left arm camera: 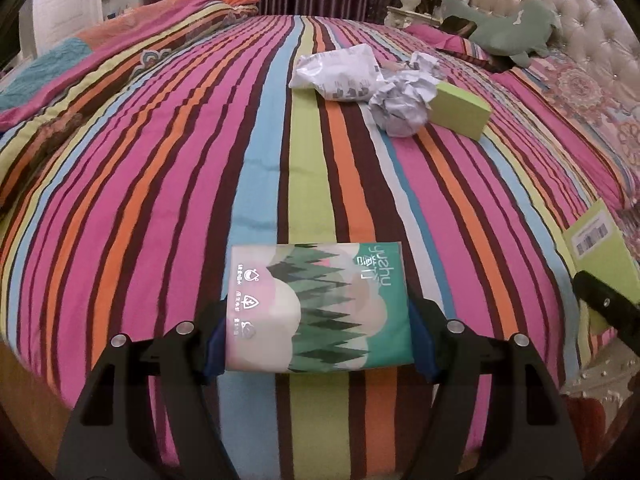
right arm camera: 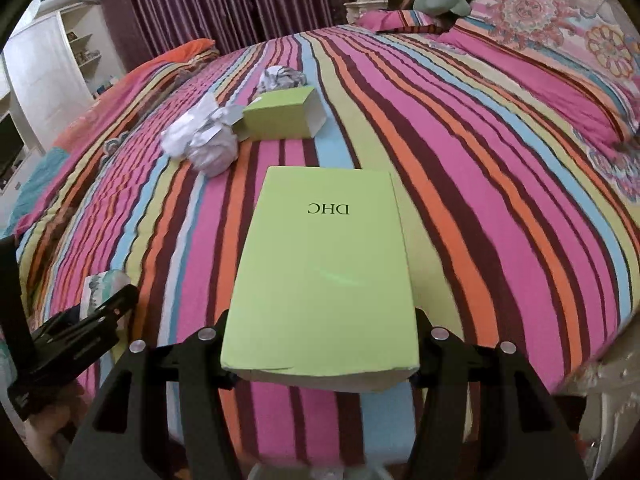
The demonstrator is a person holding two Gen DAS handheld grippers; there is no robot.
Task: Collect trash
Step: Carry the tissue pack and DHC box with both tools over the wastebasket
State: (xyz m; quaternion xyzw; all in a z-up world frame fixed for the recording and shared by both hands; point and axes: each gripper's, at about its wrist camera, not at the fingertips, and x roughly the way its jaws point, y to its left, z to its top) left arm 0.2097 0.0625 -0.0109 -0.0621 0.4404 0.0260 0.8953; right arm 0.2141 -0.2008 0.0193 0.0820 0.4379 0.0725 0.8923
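Left gripper [left arm camera: 316, 344] clamped a tissue pack [left arm camera: 318, 308]; right gripper [right arm camera: 320, 354] clamped a green box [right arm camera: 322, 276], both above the bed's [left arm camera: 160, 184] near edge.

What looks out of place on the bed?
Litter mid-bed on the striped bedspread: crumpled paper, a crinkled plastic bag and a small green box lying open-ended, clustered together.

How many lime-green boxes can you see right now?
2. One green DHC box is clamped in the right gripper; a smaller green box lies on the striped bedspread beside the crumpled paper. More may be hidden.
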